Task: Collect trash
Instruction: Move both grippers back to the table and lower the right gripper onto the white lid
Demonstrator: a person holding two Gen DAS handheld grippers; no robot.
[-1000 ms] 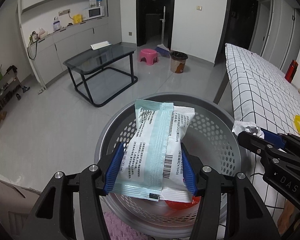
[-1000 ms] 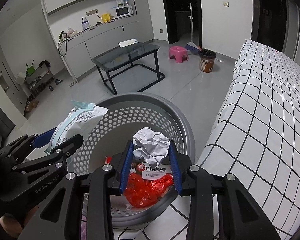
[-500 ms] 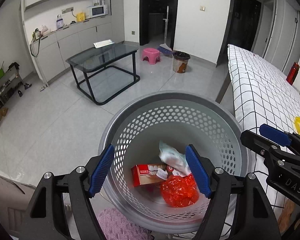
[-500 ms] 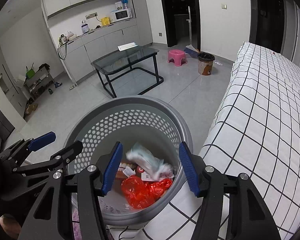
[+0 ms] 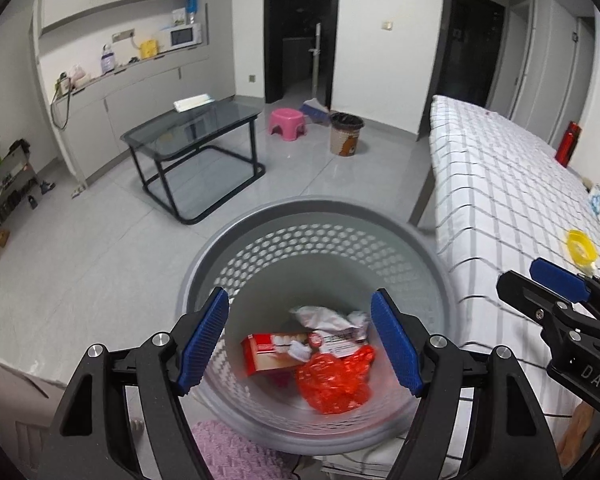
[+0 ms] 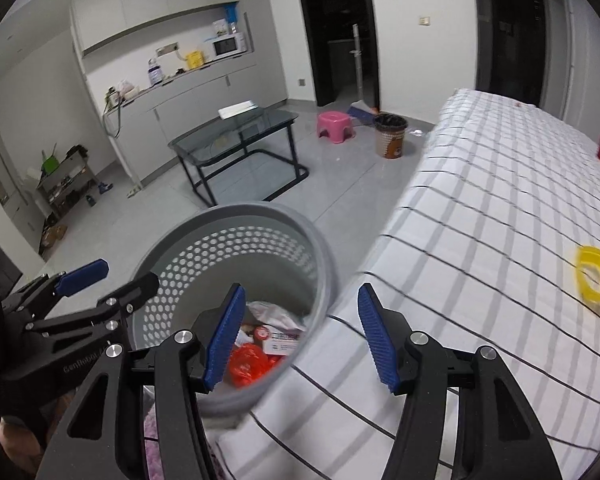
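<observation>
A grey perforated waste basket [image 5: 320,216] stands on the floor against the edge of a bed with a checked sheet [image 5: 500,184]; a pink mat [image 5: 236,452] lies at its near side. Inside it rest a crumpled white paper [image 5: 328,318], a red-and-white carton [image 5: 272,350], a white labelled packet [image 5: 340,338] and a red plastic bag [image 5: 336,380]. A yellow ring [image 6: 594,274] lies on the sheet, well apart from the basket. Beyond, open grey floor extends to a glass table [image 5: 192,128], a pink stool [image 5: 287,120], a small brown bin [image 5: 346,134] and a dark doorway. The left gripper [image 5: 300,344] hangs above the basket mouth, jaws spread and empty; the right gripper [image 6: 300,334] hangs over the basket's rim and the bed edge, jaws likewise spread and empty. One second earlier the left gripper pinched the packet and the right pinched the crumpled paper; both items now lie in the basket, and the right gripper has shifted toward the bed.
</observation>
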